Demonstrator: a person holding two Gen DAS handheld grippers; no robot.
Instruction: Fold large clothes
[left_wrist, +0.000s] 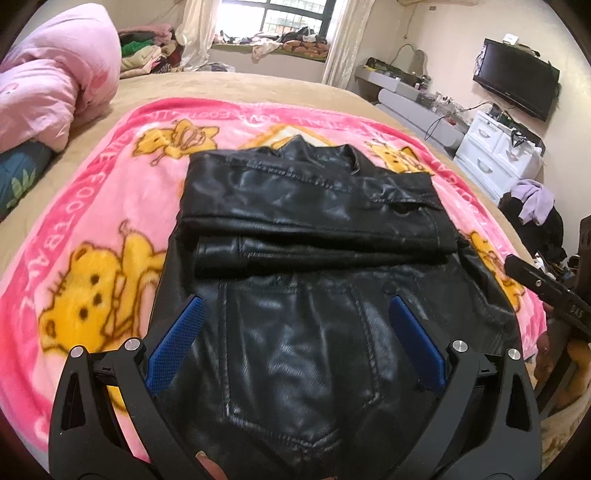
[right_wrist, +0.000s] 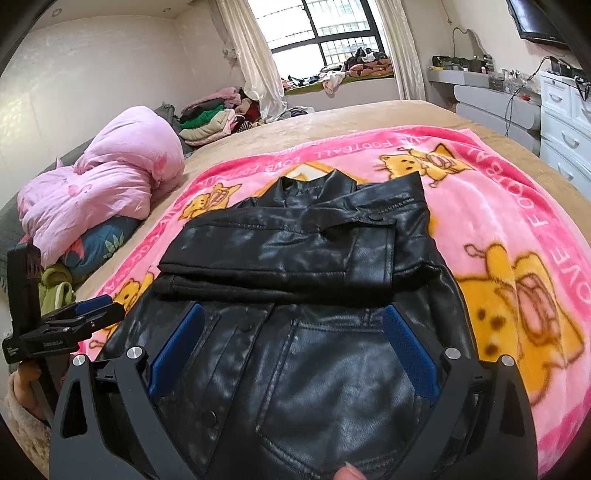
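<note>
From the left wrist camera, the black leather jacket (left_wrist: 303, 266) lies on the pink bear blanket (left_wrist: 92, 229), sleeves folded across its middle. The left gripper (left_wrist: 295, 310) hangs over the near hem, fingers wide apart, holding nothing. The leather looks slippery, so a small pinch could slide off.

From the right wrist camera, the right gripper (right_wrist: 293, 319) is also wide apart above the jacket (right_wrist: 295, 258). Lifting unevenly might make the stacked sleeves (right_wrist: 280, 240) tumble loose.

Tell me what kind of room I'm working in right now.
Most likely a lived-in home bedroom: the black leather jacket lies on a pink cartoon-print blanket spread over a large bed, with a bundled pink duvet beside it and a wall-mounted black television.
</note>
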